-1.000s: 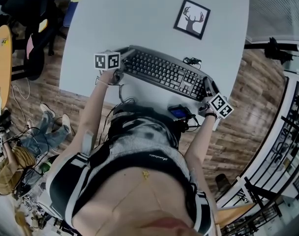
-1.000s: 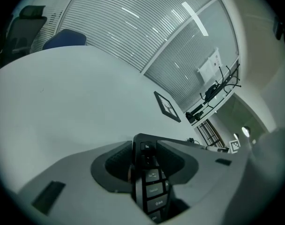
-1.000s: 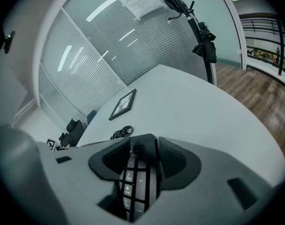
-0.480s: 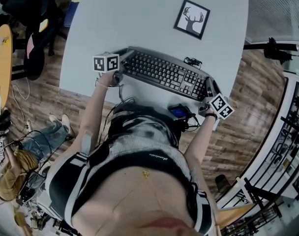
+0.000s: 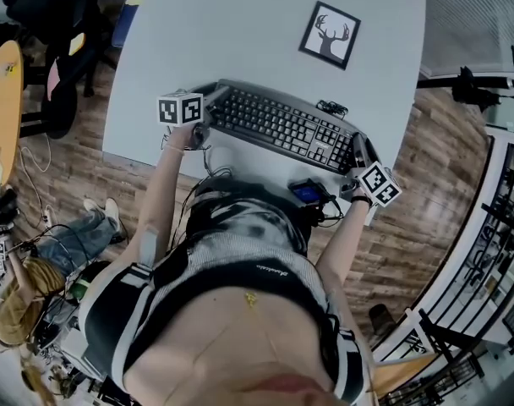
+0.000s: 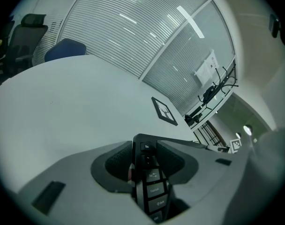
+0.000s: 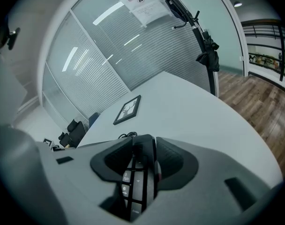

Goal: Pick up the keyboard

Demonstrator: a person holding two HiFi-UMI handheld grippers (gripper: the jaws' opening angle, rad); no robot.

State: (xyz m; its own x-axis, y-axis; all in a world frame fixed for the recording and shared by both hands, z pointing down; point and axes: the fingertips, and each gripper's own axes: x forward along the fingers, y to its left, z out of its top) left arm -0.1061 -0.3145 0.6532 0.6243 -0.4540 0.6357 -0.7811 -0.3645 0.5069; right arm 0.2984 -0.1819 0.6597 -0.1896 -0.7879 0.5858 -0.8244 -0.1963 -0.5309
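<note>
A black keyboard (image 5: 282, 125) lies slantwise near the white table's front edge. My left gripper (image 5: 208, 108) is shut on its left end, and that end (image 6: 151, 182) stands edge-on between the dark pads in the left gripper view. My right gripper (image 5: 358, 152) is shut on the right end, whose keys (image 7: 135, 177) show clamped between the pads in the right gripper view. The keyboard's left end is raised a little off the table. Its coiled cable (image 5: 330, 105) lies behind the right end.
A framed deer picture (image 5: 330, 33) lies flat at the table's (image 5: 223, 32) far side. A small dark device (image 5: 308, 194) with cables hangs at the person's waist by the front edge. Office chairs (image 5: 46, 7) stand left of the table, wooden floor around.
The left gripper has risen slightly with the keyboard's left end. The right gripper has kept its place on the right end.
</note>
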